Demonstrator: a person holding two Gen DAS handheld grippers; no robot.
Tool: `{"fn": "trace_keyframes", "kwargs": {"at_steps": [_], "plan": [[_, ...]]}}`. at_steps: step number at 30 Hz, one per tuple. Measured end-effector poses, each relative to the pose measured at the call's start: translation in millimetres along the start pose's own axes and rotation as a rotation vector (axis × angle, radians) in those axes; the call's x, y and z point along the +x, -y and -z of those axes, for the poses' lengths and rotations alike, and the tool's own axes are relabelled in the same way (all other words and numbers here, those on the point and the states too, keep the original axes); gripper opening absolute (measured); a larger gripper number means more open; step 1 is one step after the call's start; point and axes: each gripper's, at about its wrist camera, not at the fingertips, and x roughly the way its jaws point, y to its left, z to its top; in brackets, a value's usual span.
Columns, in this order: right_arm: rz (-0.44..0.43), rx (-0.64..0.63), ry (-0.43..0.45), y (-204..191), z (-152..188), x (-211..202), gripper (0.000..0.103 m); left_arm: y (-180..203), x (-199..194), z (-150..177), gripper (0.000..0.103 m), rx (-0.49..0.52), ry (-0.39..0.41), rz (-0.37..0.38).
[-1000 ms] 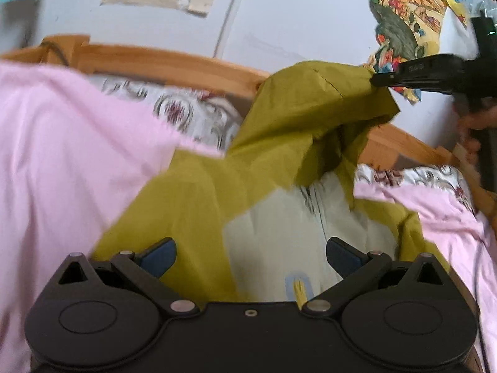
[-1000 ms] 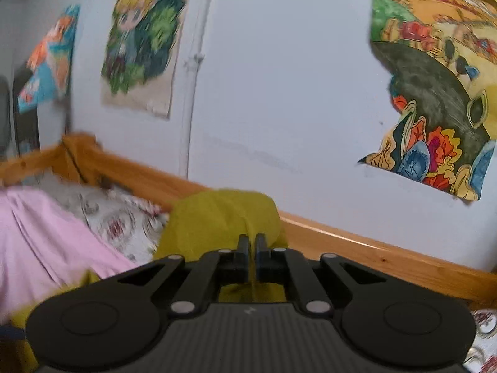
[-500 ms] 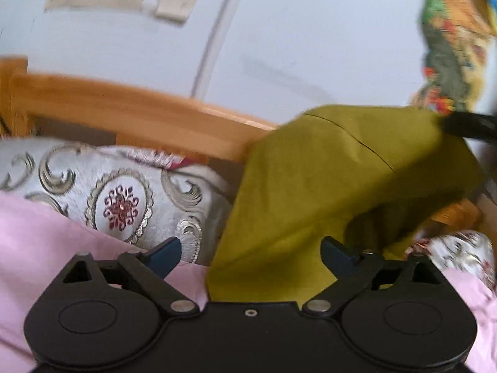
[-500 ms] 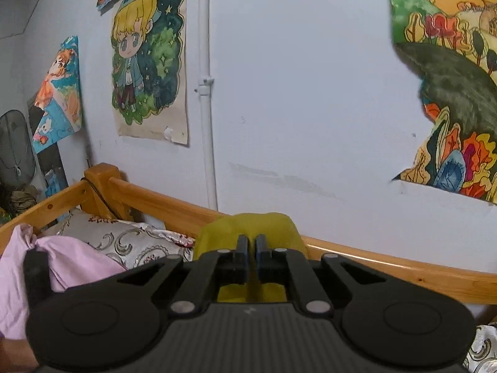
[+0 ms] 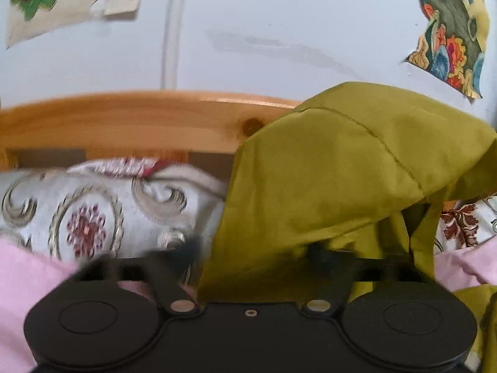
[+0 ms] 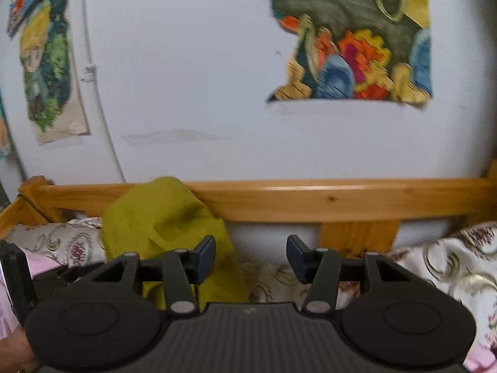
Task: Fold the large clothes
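An olive-green garment lies bunched against the wooden bed rail, filling the right half of the left wrist view. My left gripper is open; the cloth drapes over its right finger and the left fingertip is blurred. In the right wrist view the same garment sits heaped at the left, behind my right gripper's left finger. My right gripper is open and holds nothing.
A wooden bed rail runs along the white wall with posters. A patterned white cover and pink bedding lie on the bed. The left gripper body shows at the right wrist view's left edge.
My right gripper has opened and let go of the olive garment, which dropped to the bed. Both grippers have moved closer to the rail, and the cloth now drapes over my left gripper.
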Motion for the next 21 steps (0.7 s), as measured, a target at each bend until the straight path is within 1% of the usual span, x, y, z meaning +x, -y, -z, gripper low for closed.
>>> {"fn": "trace_keyframes", "kwargs": {"at_steps": [1, 2, 3, 4, 7, 9, 12, 14, 16, 18, 20, 21], "plan": [[0.011, 0.000, -0.006, 0.3, 0.9, 0.0, 0.057, -3.2, 4.3, -3.7, 0.017, -0.028, -0.025, 0.006], [0.021, -0.008, -0.010, -0.2, 1.2, 0.4, 0.057, -8.4, 6.6, -6.9, 0.009, -0.071, -0.041, 0.016], [0.035, -0.021, -0.010, -0.7, 2.4, 1.0, 0.059, -14.2, 5.8, -9.1, 0.001, -0.105, -0.035, 0.015], [0.049, -0.044, -0.005, -3.4, 2.6, 2.1, 0.060, -21.3, 2.5, -11.0, 0.001, -0.135, -0.017, 0.016], [0.075, -0.092, -0.015, -5.2, 6.4, 11.7, 0.059, -47.5, -8.9, -13.4, 0.000, -0.221, 0.009, 0.061], [0.075, -0.109, -0.022, -5.3, 11.1, 18.6, 0.059, -68.7, -16.4, -10.5, 0.000, -0.265, 0.005, 0.120], [0.022, -0.168, -0.021, -12.5, 16.8, 32.6, 0.059, -90.3, -26.5, -4.8, 0.000, -0.292, 0.004, 0.155], [-0.001, -0.268, -0.010, -25.8, 18.7, 40.3, 0.059, -92.8, -32.2, -3.4, 0.000, -0.276, 0.005, 0.171], [-0.053, -0.387, -0.002, -41.3, 19.2, 45.5, 0.058, -94.3, -37.2, -2.7, 0.000, -0.270, 0.009, 0.189], [-0.088, -0.550, -0.005, -58.7, 22.4, 47.6, 0.057, -94.3, -40.1, -3.4, 0.000, -0.250, 0.017, 0.205], [-0.100, -0.706, -0.023, -74.2, 28.7, 48.2, 0.052, -93.7, -45.1, -1.5, 0.000, -0.223, 0.026, 0.222], [-0.088, -0.747, -0.027, -79.0, 30.7, 48.6, 0.052, -93.5, -49.1, -0.7, 0.000, -0.207, 0.030, 0.233]]}}
